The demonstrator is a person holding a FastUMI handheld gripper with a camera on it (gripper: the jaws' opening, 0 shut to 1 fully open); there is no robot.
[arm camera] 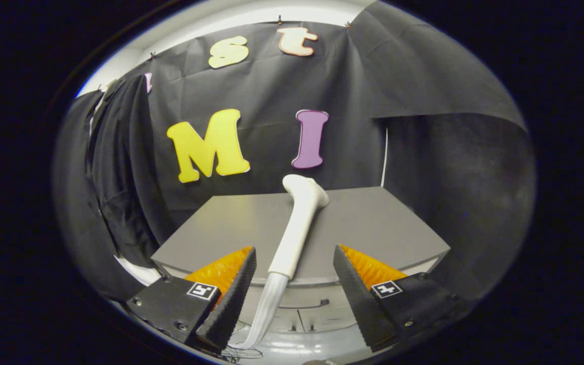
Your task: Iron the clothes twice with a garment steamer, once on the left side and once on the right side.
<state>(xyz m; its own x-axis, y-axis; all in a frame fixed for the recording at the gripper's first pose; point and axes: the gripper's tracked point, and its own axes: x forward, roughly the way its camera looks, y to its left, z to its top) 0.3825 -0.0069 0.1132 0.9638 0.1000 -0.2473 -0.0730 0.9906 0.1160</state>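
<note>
A white garment steamer [298, 223] lies on the grey table [388, 228], its head pointing away from me and its handle reaching over the near table edge. A pale hose [269, 309] runs from the handle down toward me, between my fingers. My gripper [294, 261] is open, one finger on each side of the steamer's handle end, neither touching it. A dark garment [119, 167] hangs at the left, beside the table.
Black cloth walls close the booth behind and to the right of the table. A pale cabinet front [302, 312] with a handle shows under the table edge. A white floor strip [137, 271] lies at the table's left.
</note>
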